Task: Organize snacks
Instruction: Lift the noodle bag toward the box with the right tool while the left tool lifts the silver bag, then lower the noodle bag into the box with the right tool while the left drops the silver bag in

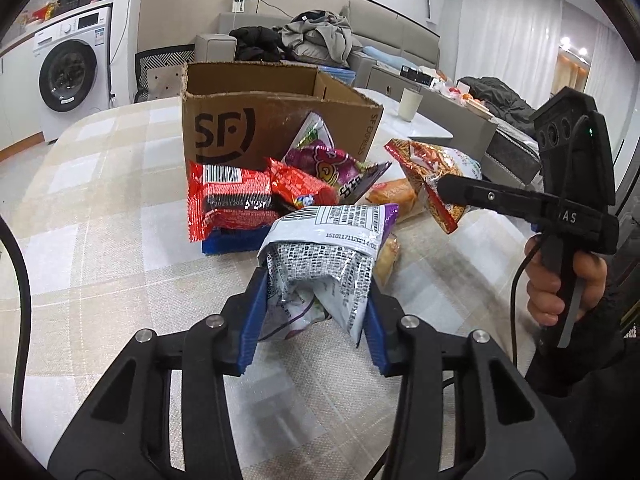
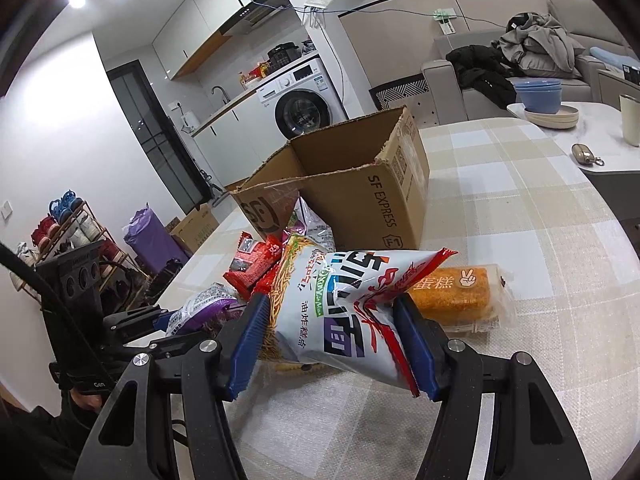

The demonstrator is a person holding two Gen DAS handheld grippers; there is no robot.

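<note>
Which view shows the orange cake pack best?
The right wrist view: the cake pack lies on the table just behind the right gripper, with its clear wrapper and printing almost fully visible. In the left wrist view only an orange sliver shows, mostly hidden behind the purple bag and the noodle bag.

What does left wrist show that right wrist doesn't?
Left wrist only: the purple-and-silver snack bag squeezed between the left gripper pads, its barcode side up, and the blue packet under the red wafer packs.
Right wrist only: the noodle-snack bag's printed front clamped in the right gripper, blue bowls, shoe rack.
Both: SF cardboard box, orange cake pack, checked tablecloth, washing machine.
</note>
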